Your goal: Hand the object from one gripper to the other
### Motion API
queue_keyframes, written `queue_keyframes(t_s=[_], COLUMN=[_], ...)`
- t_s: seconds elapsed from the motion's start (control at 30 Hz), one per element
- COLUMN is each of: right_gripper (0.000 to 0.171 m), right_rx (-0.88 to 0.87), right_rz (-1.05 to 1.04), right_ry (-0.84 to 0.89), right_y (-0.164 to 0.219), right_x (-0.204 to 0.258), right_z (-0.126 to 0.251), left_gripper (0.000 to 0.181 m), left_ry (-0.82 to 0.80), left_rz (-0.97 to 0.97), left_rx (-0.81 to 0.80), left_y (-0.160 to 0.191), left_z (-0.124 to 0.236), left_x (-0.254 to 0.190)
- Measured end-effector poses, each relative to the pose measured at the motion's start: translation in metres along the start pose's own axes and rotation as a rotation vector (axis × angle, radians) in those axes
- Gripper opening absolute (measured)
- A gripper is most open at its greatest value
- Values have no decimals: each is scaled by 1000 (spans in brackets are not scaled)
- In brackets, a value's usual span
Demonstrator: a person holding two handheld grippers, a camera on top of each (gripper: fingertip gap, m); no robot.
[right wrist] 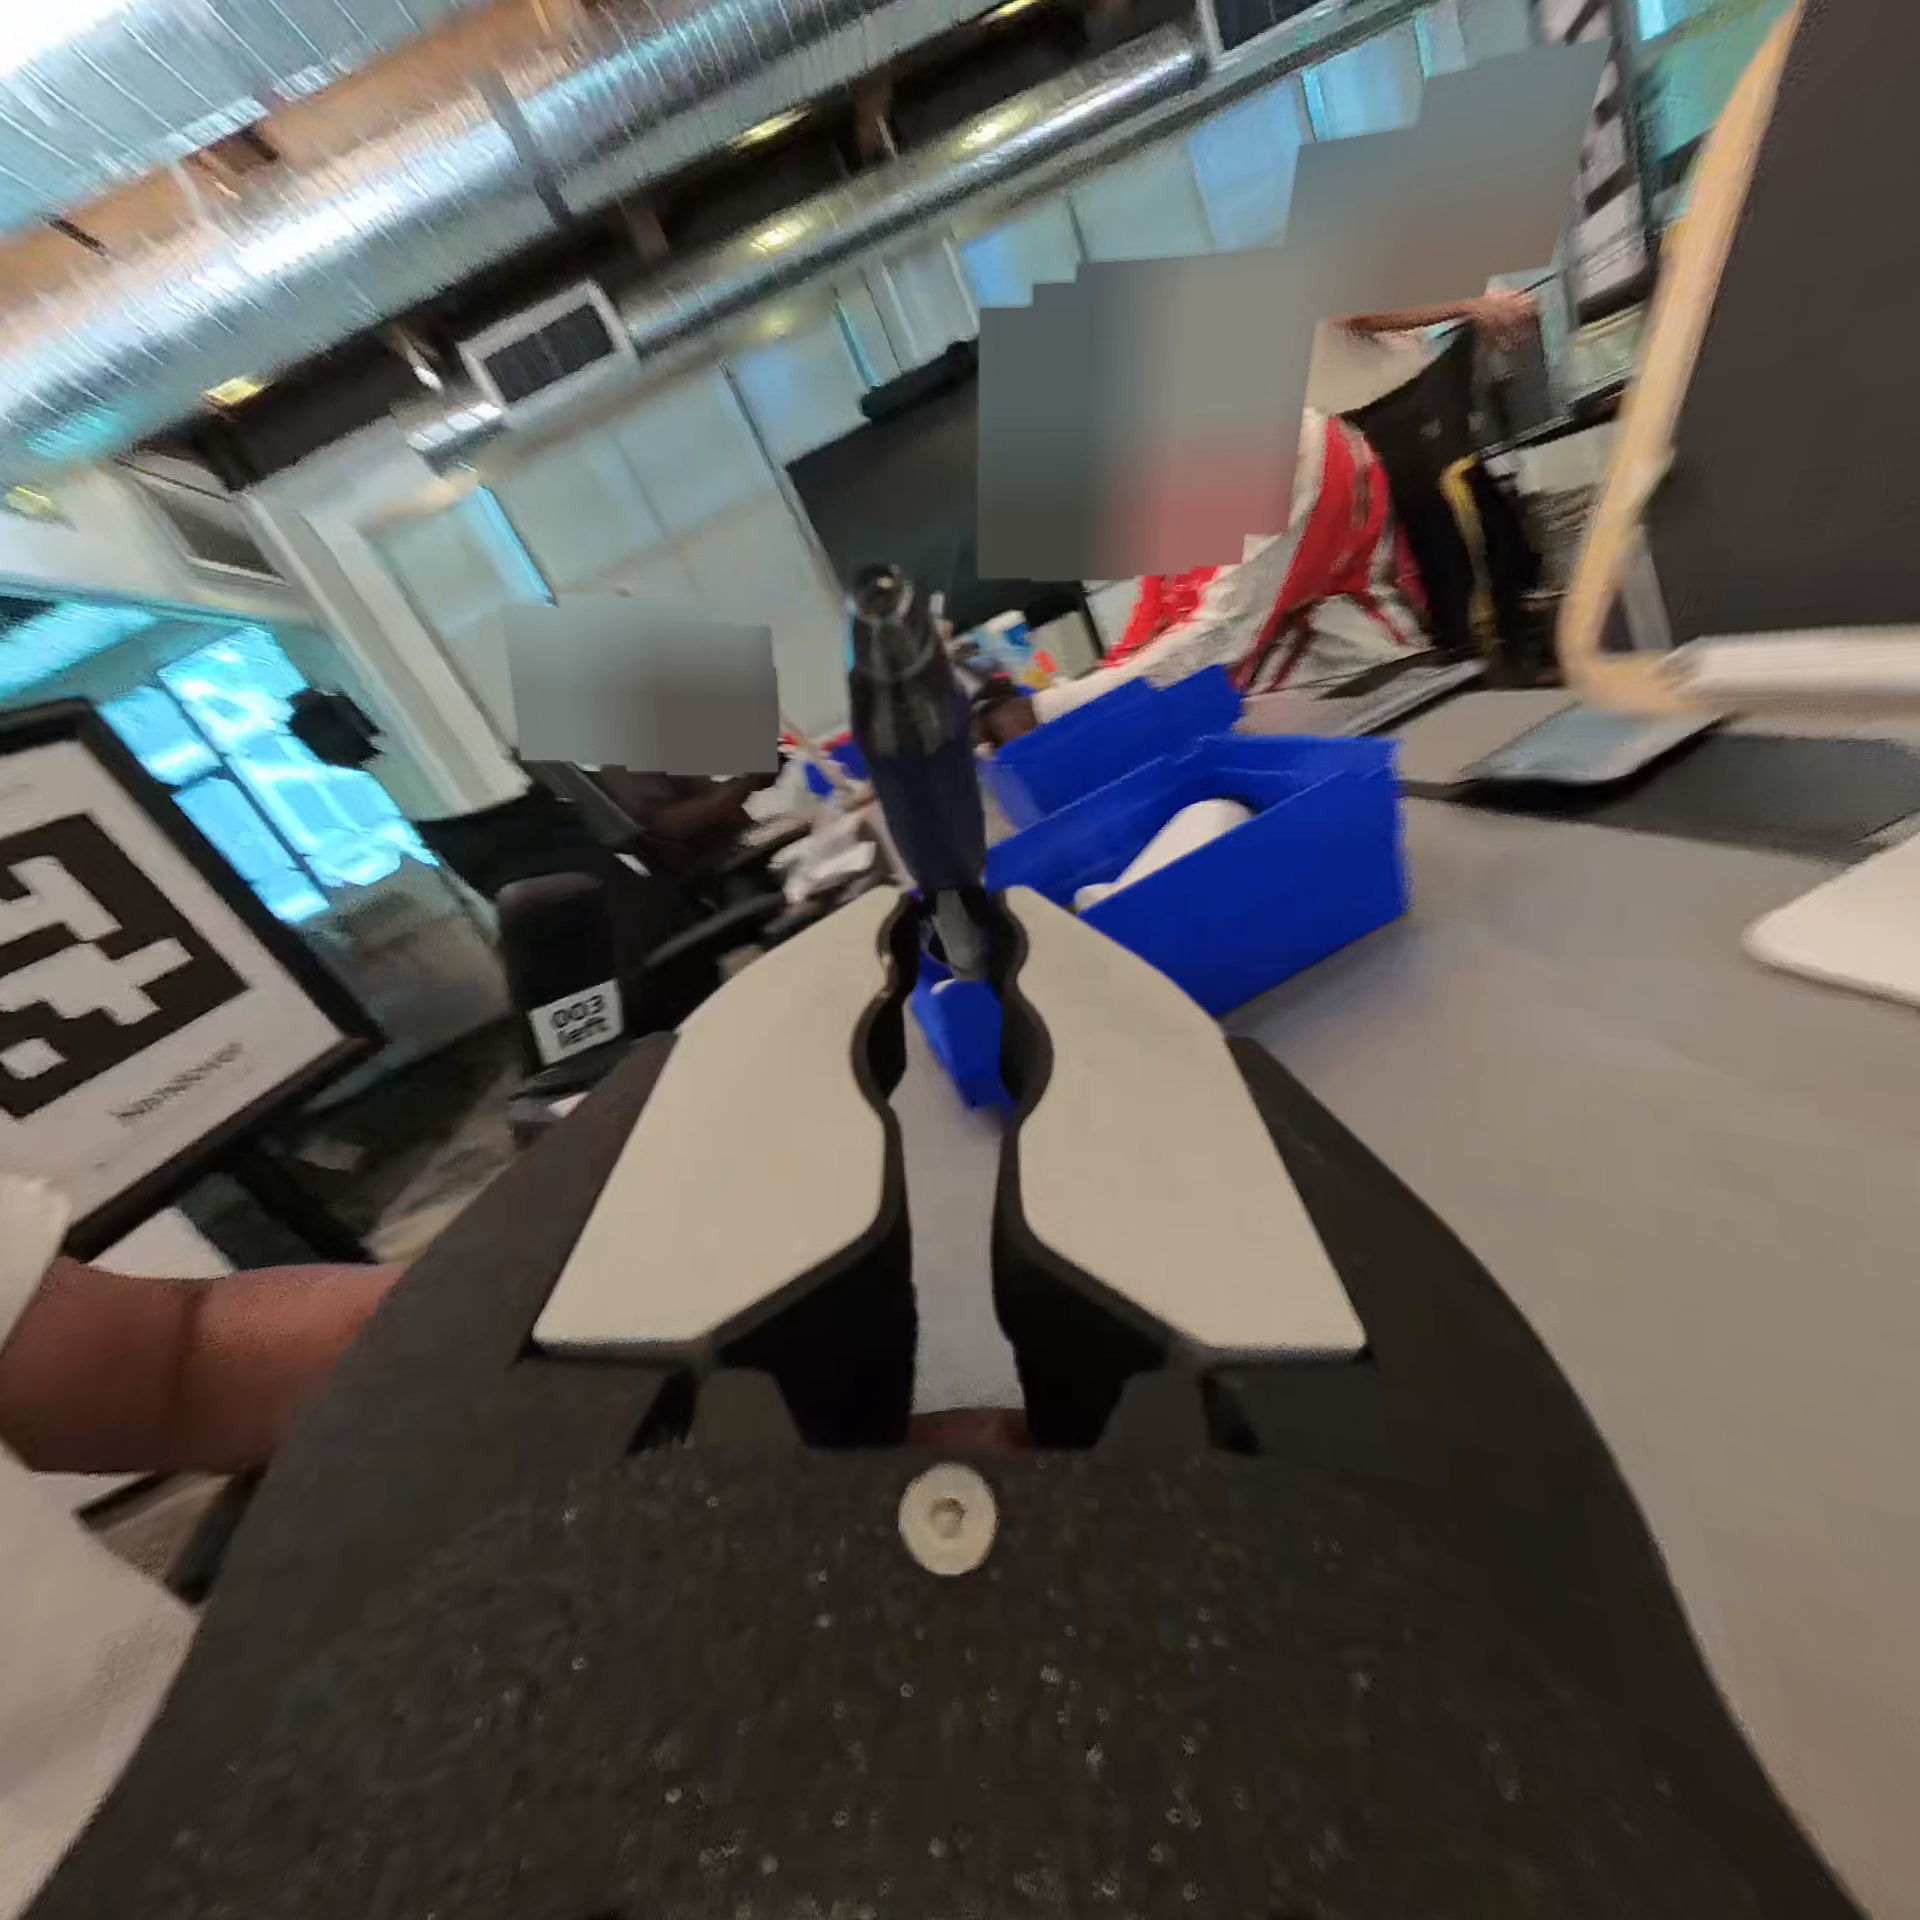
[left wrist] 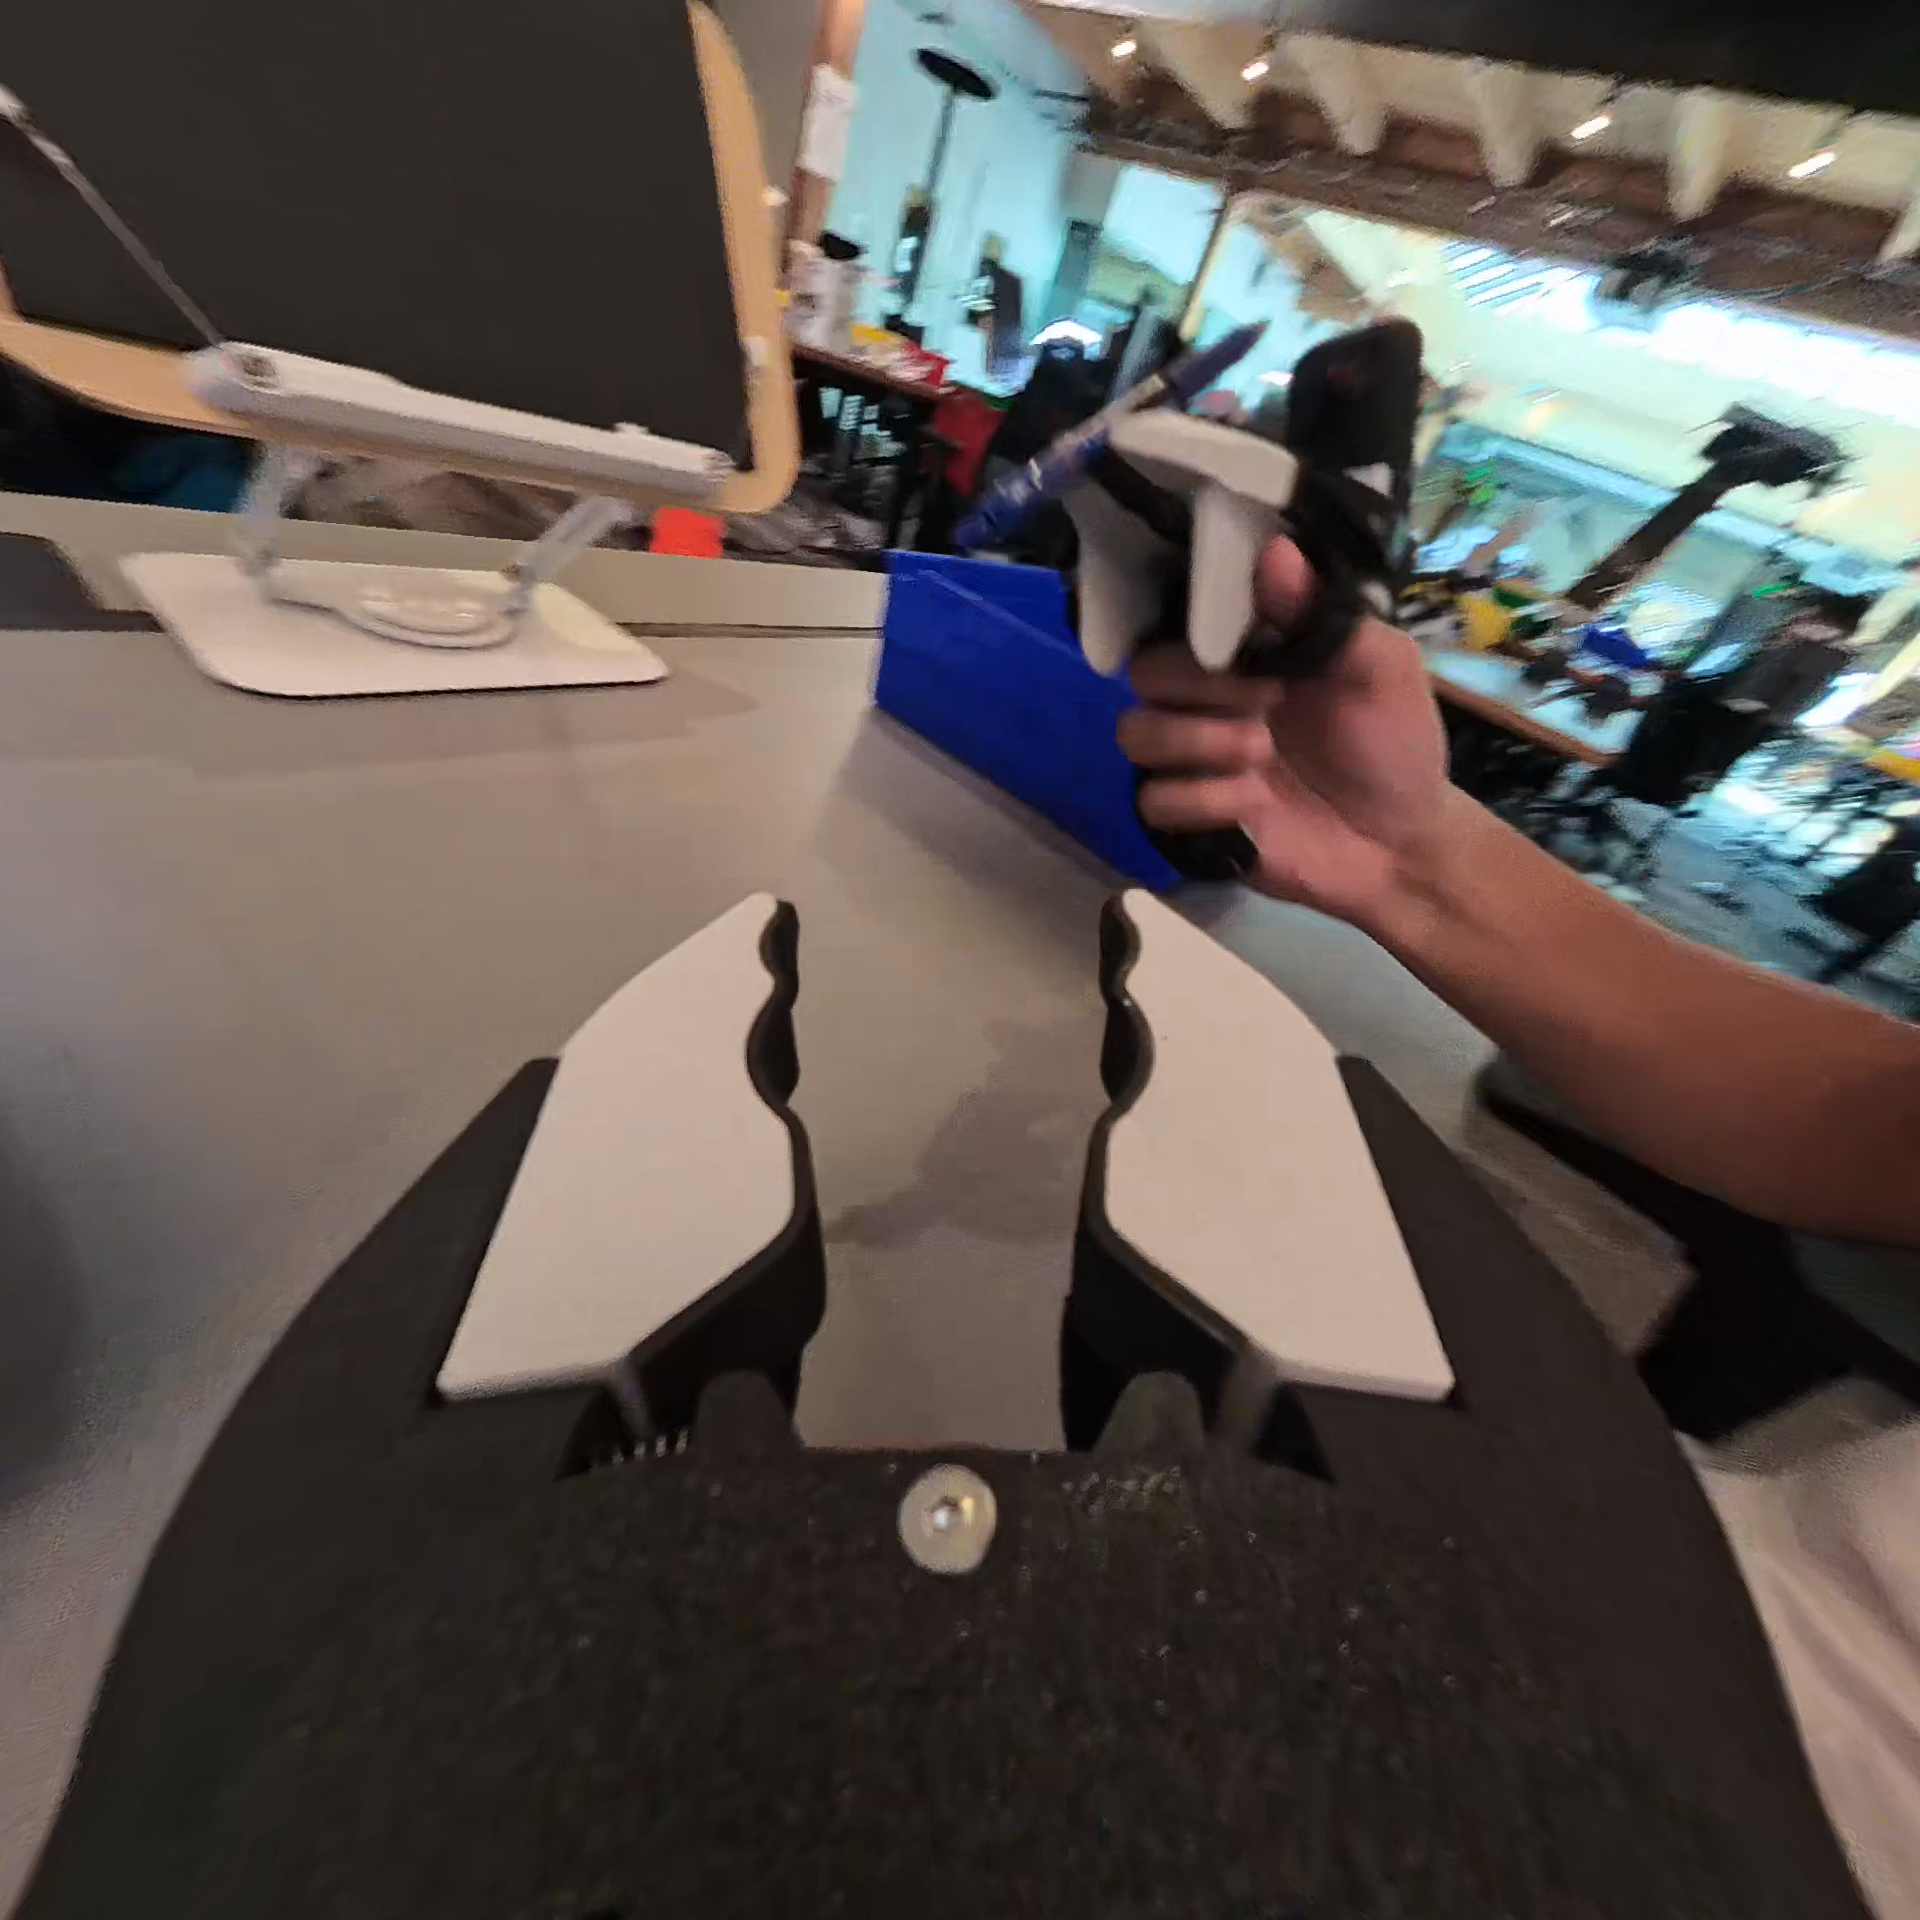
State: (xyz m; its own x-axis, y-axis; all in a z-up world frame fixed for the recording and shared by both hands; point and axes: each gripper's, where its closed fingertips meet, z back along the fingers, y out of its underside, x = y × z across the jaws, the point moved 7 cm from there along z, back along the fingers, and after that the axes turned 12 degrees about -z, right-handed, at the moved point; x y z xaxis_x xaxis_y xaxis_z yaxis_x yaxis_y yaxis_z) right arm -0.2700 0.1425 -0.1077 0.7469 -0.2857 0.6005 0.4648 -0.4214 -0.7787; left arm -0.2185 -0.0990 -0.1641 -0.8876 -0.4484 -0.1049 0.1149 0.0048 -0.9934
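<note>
In the left wrist view, the left gripper (left wrist: 948, 925) hangs over the grey table (left wrist: 416, 935) with its jaws spread wide and nothing between them. Ahead of it and to the right, a hand (left wrist: 1288, 769) grips the handle of the right gripper (left wrist: 1158, 649), which is raised off the table. A dark blue pen (left wrist: 1101, 436) sticks out of that gripper, slanting up and away. Just behind the hand stands a blue bin (left wrist: 987, 686). Ahead and to the left, a white stand (left wrist: 416, 623) carries a dark screen (left wrist: 395, 187).

In the right wrist view, the right gripper (right wrist: 954, 920) is clamped on the pen (right wrist: 920, 769) near its lower end, right at the fingertips. The pen stands nearly upright, rising past the tips. Beyond the tips and slightly to the right sit blue bins (right wrist: 1247, 894) on the table (right wrist: 1558, 1143), with white things inside that are too blurred to make out. To the left is a black-and-white marker board (right wrist: 114, 966); below it, a forearm (right wrist: 156, 1361).
</note>
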Motion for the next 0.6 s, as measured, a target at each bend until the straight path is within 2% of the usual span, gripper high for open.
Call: queue_keyframes(t_s=[0.1, 0.17, 0.23, 0.3, 0.37, 0.4, 0.5, 0.6], right_gripper=[13, 13, 13, 13, 13, 13, 13, 13], right_rx=[-37, -8, 113, 283, 496, 589, 780, 938], right_rz=[115, 174, 205, 147, -12, -130, -444, -556], right_ry=[176, 364, 652, 919, 1081, 1106, 1031, 1105], right_y=[-64, -106, -135, -150, -148, -140, -108, -89], right_x=[9, 10, -7, -39, -82, -105, -159, -189], right_z=[42, 80, 122, 164, 197, 208, 220, 232], left_gripper=[55, 56, 57, 57, 57, 57, 57, 57], left_ry=[35, 51, 93, 113, 123, 120, 126, 133], left_rz=[28, 14, -6, -18, -36, -46, -30, -14], left_rx=[-5, 29, 36, 16, 16, 18, 2, 4], left_y=[0, 2, 2, -2, -4, -5, -9, -11], left_z=[3, 1, 1, 2, 3, 4, 5, 7], left_x=[-6, -7, -9, -12, -15, -15, -15, -15])
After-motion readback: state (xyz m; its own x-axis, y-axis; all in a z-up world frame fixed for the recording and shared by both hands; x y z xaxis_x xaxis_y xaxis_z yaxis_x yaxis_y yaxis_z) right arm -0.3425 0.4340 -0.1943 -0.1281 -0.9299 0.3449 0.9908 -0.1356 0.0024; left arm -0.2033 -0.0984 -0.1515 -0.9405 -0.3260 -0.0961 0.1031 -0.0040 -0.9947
